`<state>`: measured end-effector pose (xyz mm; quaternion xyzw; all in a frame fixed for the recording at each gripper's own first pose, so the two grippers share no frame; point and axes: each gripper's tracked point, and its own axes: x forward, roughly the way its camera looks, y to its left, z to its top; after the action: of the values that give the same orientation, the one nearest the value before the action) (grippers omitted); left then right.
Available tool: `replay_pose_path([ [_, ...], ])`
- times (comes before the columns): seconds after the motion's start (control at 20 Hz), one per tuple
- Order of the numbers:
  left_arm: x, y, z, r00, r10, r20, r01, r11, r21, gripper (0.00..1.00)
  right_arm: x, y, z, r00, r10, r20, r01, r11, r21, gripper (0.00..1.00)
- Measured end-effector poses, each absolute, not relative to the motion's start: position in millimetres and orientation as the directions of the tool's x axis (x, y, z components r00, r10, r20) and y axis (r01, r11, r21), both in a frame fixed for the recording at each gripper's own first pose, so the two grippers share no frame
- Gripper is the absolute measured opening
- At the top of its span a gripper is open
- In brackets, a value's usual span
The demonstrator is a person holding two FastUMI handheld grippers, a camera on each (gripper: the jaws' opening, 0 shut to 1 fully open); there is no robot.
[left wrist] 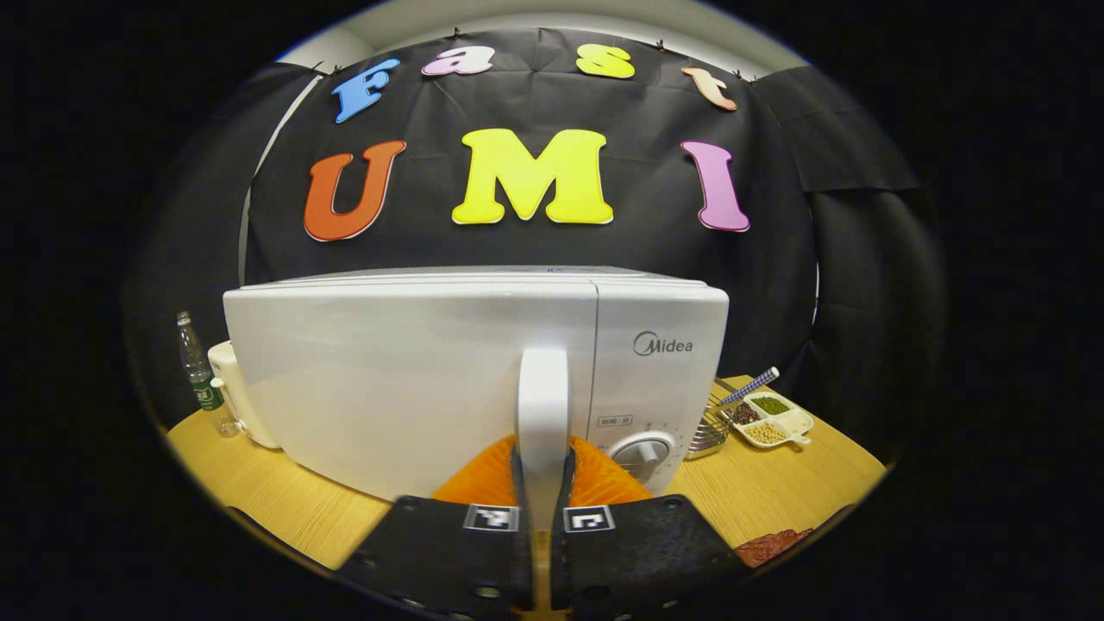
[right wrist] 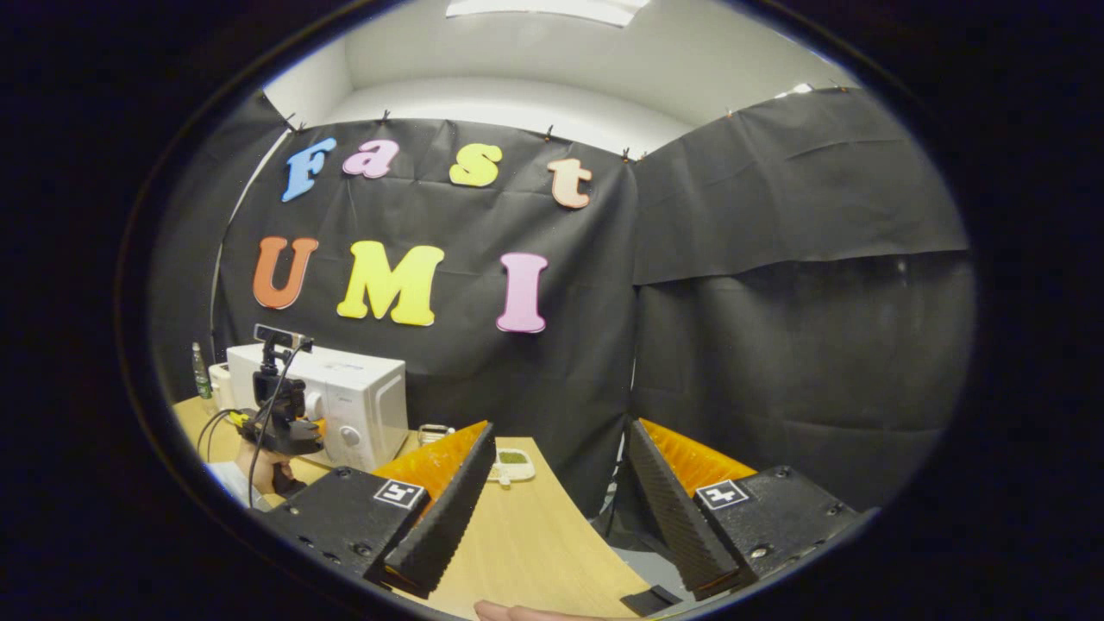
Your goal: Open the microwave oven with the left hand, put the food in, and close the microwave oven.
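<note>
Left claw (left wrist: 542, 504) clamps the microwave (left wrist: 414, 371) handle (left wrist: 542, 414), hiding its base.

A plastic bottle (left wrist: 200, 373) and a divided dish (left wrist: 774, 420) of beans stand on the wooden table (left wrist: 276, 492).

Black cloth (right wrist: 776, 259) hangs as the booth's wall on the back and the side, pinned along its top edge with small clips, creased in places, one panel overlapping the next. Above it runs a plain white wall (right wrist: 517, 95) and a pale ceiling with a bright light panel (right wrist: 543, 7) (cut off at the top edge of the right gripper view). A wooden table (left wrist: 776, 492) with a light, yellowish grain stands against the cloth; its edge curves in the right gripper view.
</note>
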<state>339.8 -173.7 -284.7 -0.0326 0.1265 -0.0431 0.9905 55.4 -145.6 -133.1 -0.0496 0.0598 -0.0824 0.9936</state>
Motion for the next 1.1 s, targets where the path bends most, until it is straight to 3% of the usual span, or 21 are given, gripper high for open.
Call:
replay_pose_path([
  [0.1,337,-174,-285,0.961,-0.105,-0.257,0.088,0.993,-0.075,0.05,52,-149,-132,0.978,-0.176,-0.111,0.164,0.98,-0.112,0.99],
  [0.2,324,-170,-274,0.972,-0.094,-0.214,0.08,0.994,-0.076,0.05,50,-151,-129,0.977,-0.186,-0.103,0.174,0.977,-0.12,0.99],
  [0.25,316,-168,-282,0.964,-0.098,-0.248,0.081,0.994,-0.079,0.04,47,-150,-128,0.977,-0.186,-0.1,0.173,0.977,-0.121,0.99],
  [0.8,221,-125,-278,0.946,-0.231,-0.229,0.215,0.972,-0.092,0.05,15,-133,-118,0.976,-0.19,-0.104,0.178,0.977,-0.114,0.99],
  [0.85,211,-117,-279,0.944,-0.238,-0.228,0.223,0.971,-0.089,0.17,10,-129,-117,0.977,-0.187,-0.106,0.175,0.978,-0.114,0.99],
  [0.9,201,-109,-280,0.943,-0.241,-0.228,0.226,0.97,-0.09,0.08,6,-126,-114,0.977,-0.187,-0.106,0.175,0.978,-0.116,0.99],
  [0.95,192,-101,-278,0.944,-0.246,-0.222,0.232,0.969,-0.087,0.13,2,-125,-113,0.976,-0.191,-0.104,0.178,0.976,-0.122,0.99],
  [1.1,161,-67,-279,0.948,-0.246,-0.203,0.239,0.969,-0.057,0.13,-11,-118,-106,0.976,-0.196,-0.095,0.181,0.973,-0.146,0.99],
])
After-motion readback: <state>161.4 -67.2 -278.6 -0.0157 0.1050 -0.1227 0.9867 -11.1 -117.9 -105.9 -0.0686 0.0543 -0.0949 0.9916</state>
